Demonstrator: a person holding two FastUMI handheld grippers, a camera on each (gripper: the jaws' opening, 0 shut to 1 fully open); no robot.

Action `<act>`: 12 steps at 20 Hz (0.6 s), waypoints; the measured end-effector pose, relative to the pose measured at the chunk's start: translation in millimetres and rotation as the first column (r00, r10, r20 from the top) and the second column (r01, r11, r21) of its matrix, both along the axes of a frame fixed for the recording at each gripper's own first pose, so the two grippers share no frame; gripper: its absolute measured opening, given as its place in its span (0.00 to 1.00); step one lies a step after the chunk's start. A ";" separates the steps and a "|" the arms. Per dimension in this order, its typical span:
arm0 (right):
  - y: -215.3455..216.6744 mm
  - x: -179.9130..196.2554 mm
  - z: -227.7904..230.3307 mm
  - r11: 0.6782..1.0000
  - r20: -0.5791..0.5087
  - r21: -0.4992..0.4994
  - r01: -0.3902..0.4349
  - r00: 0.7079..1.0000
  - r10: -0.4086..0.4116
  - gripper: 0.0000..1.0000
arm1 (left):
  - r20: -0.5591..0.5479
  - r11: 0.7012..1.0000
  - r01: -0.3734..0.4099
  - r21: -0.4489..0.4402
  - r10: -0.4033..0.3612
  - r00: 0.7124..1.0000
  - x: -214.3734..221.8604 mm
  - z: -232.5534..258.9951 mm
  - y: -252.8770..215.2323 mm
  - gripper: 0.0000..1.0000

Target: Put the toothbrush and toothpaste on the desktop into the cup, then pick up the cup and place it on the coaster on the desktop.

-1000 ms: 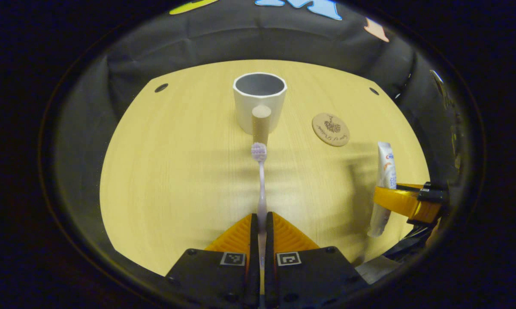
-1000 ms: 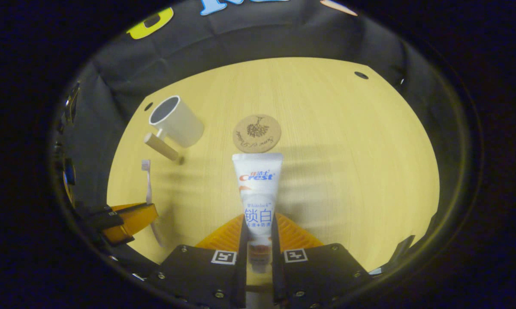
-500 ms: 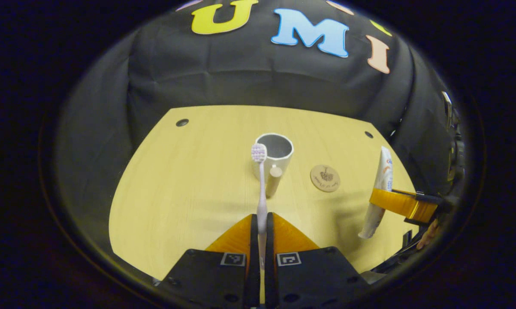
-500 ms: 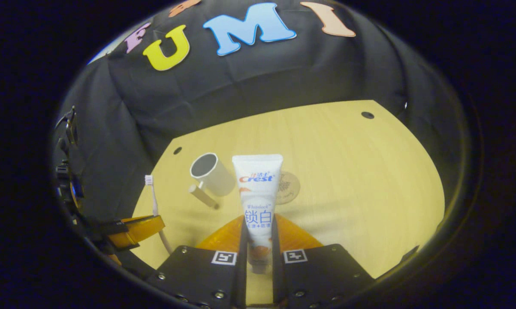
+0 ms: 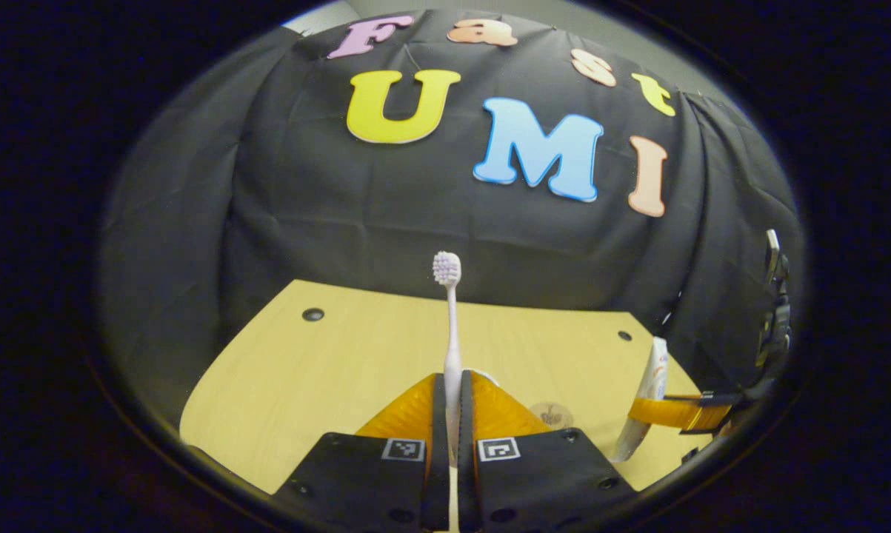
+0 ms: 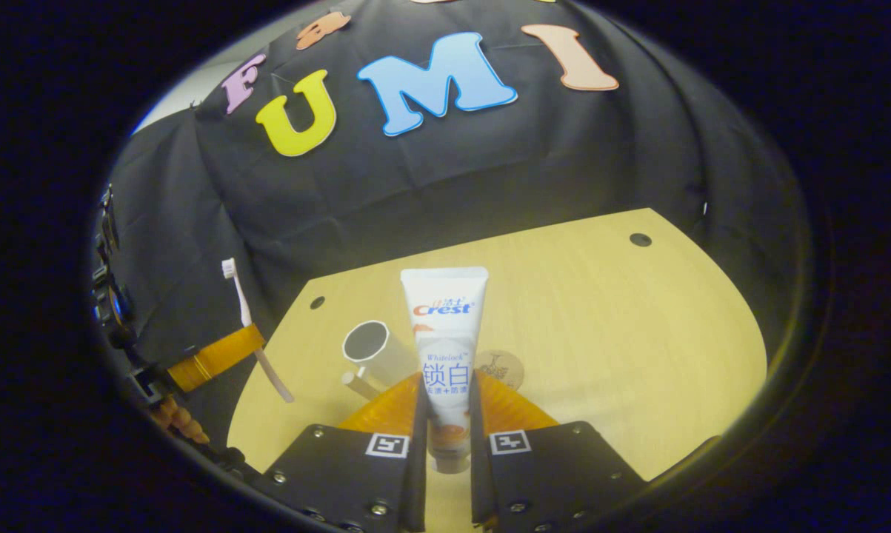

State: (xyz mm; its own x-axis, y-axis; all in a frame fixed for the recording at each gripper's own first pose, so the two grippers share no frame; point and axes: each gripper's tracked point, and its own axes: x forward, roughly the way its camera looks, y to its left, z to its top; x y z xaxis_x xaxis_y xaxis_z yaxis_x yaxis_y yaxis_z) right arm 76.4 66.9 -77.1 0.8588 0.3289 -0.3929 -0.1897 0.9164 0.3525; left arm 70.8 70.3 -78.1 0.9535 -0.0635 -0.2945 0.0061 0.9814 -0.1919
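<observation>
Both grippers have risen and tilted upward. The left gripper [image 5: 452,414] pinches the pale pink plastic toothbrush [image 5: 450,326]; the right gripper [image 6: 445,414] pinches the white toothpaste tube [image 6: 443,333]. The white cylindrical cup [image 6: 375,349] stands empty near the wooden table's [image 6: 601,326] front edge, beside the round wooden coaster [image 6: 506,368]; insertion remains pending.

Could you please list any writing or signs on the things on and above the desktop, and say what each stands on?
Toothpaste tube: printed brand lettering and characters on its front; label wording not quoted here.
Coaster: engraved script beside a plant motif, too small to read.
Square coded markers: black-and-white patterns on the right claw, no words or numbers.
</observation>
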 end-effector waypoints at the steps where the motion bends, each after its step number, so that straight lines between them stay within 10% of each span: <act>1: 1.9 2.6 -0.2 1.000 -0.002 0.003 -0.005 1.000 0.005 0.22 | 0.033 1.000 -0.001 -0.016 0.001 0.999 9.4 4.4 -2.3 0.12; 12: 0.2 5.6 -0.5 0.998 -0.011 -0.067 0.018 1.000 -0.019 0.25 | 0.148 0.997 0.043 -0.069 -0.032 0.988 99.1 -4.7 -24.7 0.11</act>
State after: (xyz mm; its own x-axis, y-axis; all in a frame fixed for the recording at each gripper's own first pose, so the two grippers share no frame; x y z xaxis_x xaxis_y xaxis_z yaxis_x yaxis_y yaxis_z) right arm 81.9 67.1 -77.6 0.8598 0.2856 -0.4233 -0.1690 0.9414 0.2919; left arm 170.0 45.6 -82.8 0.9826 -0.1157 -0.1452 0.0757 0.9638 -0.2557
